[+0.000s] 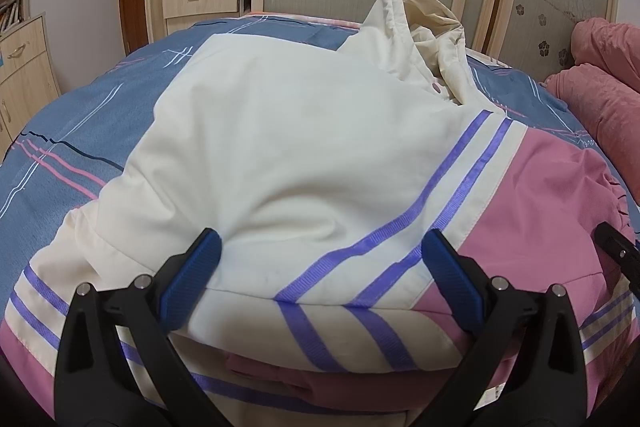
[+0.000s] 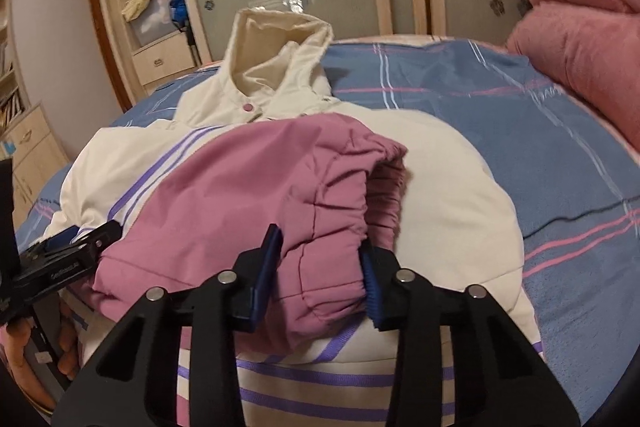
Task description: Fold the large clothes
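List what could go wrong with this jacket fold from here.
1. The right gripper pinches only the pink sleeve near its elastic cuff, so the puffy fabric may slip out mid-fold.
2. The left gripper stands open over the cream sleeve, so that folded layer may spring back.
3. The hood stands upright and could bunch under the next fold.

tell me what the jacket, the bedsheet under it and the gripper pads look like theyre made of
Jacket: likely smooth woven synthetic, matte, puffy quilted sleeve suggests padding.
Bedsheet: soft, slightly fuzzy woven fabric, maybe brushed cotton; printed stripes.
Pads on the left hand-held gripper: blue, finely ribbed, probably rubber or plastic.
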The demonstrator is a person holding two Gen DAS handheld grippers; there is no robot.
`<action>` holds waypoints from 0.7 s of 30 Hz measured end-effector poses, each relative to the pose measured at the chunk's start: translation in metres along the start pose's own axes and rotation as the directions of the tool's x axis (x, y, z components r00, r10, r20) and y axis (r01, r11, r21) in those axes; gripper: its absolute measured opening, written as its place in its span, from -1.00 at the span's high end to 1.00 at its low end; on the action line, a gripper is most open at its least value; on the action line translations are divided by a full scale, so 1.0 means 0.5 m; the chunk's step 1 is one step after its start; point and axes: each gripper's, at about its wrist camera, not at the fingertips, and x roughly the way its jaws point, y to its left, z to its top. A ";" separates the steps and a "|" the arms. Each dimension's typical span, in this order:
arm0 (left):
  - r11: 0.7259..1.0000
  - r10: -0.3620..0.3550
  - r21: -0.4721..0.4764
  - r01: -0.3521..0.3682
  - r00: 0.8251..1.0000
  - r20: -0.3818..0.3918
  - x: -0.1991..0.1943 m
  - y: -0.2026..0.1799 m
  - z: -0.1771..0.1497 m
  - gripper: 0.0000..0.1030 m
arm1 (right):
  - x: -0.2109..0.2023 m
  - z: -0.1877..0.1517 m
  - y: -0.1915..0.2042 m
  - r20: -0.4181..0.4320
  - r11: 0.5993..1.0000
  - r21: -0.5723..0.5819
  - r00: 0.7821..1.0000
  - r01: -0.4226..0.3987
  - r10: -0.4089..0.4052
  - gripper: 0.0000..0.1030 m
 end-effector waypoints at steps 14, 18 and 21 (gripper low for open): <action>1.000 0.000 0.000 0.000 1.000 0.001 0.000 0.001 -0.001 -0.96 | 0.009 -0.008 0.028 -0.022 0.996 -0.090 1.000 0.009 -0.011 0.40; 1.000 0.005 0.000 -0.005 1.000 -0.016 0.000 0.000 0.006 -0.96 | -0.003 0.002 0.017 0.013 0.992 -0.080 0.995 0.098 -0.097 0.63; 1.000 0.018 0.002 -0.018 1.000 0.003 -0.024 -0.009 0.024 -0.96 | -0.025 0.025 -0.035 0.042 0.990 -0.007 0.989 0.140 -0.140 0.66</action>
